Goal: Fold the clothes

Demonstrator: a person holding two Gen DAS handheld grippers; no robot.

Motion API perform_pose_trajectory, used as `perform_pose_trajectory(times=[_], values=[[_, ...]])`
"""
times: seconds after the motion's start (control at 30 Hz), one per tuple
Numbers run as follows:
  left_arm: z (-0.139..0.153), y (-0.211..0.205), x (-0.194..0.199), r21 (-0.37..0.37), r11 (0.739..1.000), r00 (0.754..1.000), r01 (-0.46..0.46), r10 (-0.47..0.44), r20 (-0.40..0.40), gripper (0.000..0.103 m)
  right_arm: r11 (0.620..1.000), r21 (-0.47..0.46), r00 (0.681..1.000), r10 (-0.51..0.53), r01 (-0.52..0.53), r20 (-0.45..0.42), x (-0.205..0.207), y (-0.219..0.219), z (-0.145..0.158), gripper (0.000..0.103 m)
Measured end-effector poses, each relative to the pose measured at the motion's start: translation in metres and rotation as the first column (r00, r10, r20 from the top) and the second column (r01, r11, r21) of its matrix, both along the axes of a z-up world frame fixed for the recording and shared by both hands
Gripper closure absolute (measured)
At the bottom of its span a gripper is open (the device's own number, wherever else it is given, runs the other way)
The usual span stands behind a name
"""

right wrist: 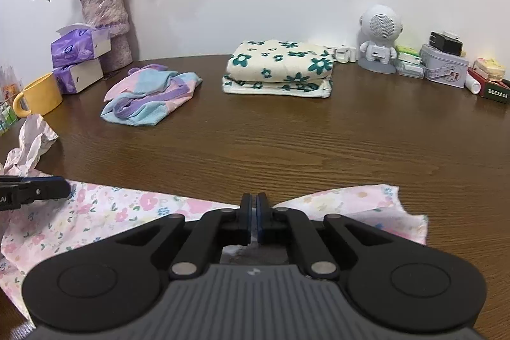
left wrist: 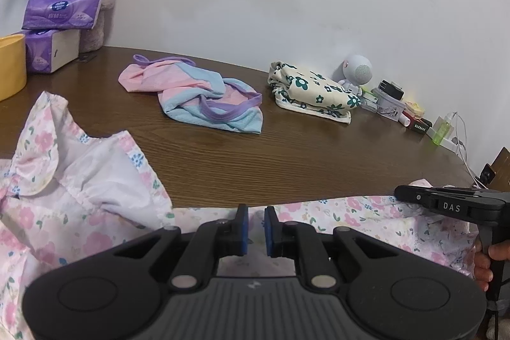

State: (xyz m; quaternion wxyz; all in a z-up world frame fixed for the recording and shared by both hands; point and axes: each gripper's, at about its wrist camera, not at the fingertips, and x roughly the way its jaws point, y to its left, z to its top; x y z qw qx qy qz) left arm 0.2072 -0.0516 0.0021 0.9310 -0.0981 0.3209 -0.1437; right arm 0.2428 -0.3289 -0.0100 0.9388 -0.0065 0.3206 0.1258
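Currently on the round dark wood-grain worktop, item by item:

1. White thin cotton garment printed with small pink flowers, lying along the near edge. It is partly spread, with a ruffled portion bunched up at the left side. This is the piece being folded.
2. Left gripper, black with blue pads. Its jaws are nearly together with a narrow gap, standing at the garment's far hem. Cloth appears to run between the pads, but I cannot tell whether they actually pinch it.
3. Right gripper, same make. It is clenched on the garment's hem, with a sliver of cloth showing between the closed pads. The grasp sits towards the garment's right end, probably so that both hands can lift one edge together and carry it over.
4. Pink, pale-blue and lilac knit garment, crumpled at the back left, apparently awaiting its turn.
5. Cream cloth with dark green flowers, folded square and set at the back centre, seemingly finished and out of the way.
6. Purple tissue packs, stacked at the back left, with a yellow mug just beside them.
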Motion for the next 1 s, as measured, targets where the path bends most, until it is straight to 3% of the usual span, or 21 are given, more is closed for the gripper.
perform_pose_trajectory(times=[0.47, 0.73, 0.83, 0.93, 1.0], values=[[0.0, 0.002, 0.001, -0.008, 1.0, 1.0, 0.005, -0.005, -0.002, 0.092, 0.985, -0.021, 0.985, -0.17, 0.17, 0.009, 0.006, -0.063, -0.002, 0.1], [0.0, 0.002, 0.001, -0.006, 1.0, 1.0, 0.004, -0.004, -0.001, 0.092, 0.978, -0.023, 0.978, -0.207, 0.207, 0.022, 0.004, -0.071, 0.002, 0.1], [0.0, 0.001, 0.001, -0.001, 1.0, 1.0, 0.005, -0.005, 0.001, 0.092, 0.971, 0.056, 0.969, -0.235, 0.231, 0.081, -0.01, -0.078, 0.021, 0.099], [0.0, 0.0, 0.001, 0.004, 1.0, 1.0, 0.005, -0.005, 0.002, 0.092, 0.975, 0.129, 0.972, -0.197, 0.18, 0.127, -0.024, -0.068, 0.037, 0.099], [0.0, 0.0, 0.001, 0.006, 1.0, 1.0, 0.005, -0.005, 0.002, 0.092, 0.986, 0.135, 0.987, -0.111, 0.095, 0.12, -0.027, -0.045, 0.037, 0.099]])
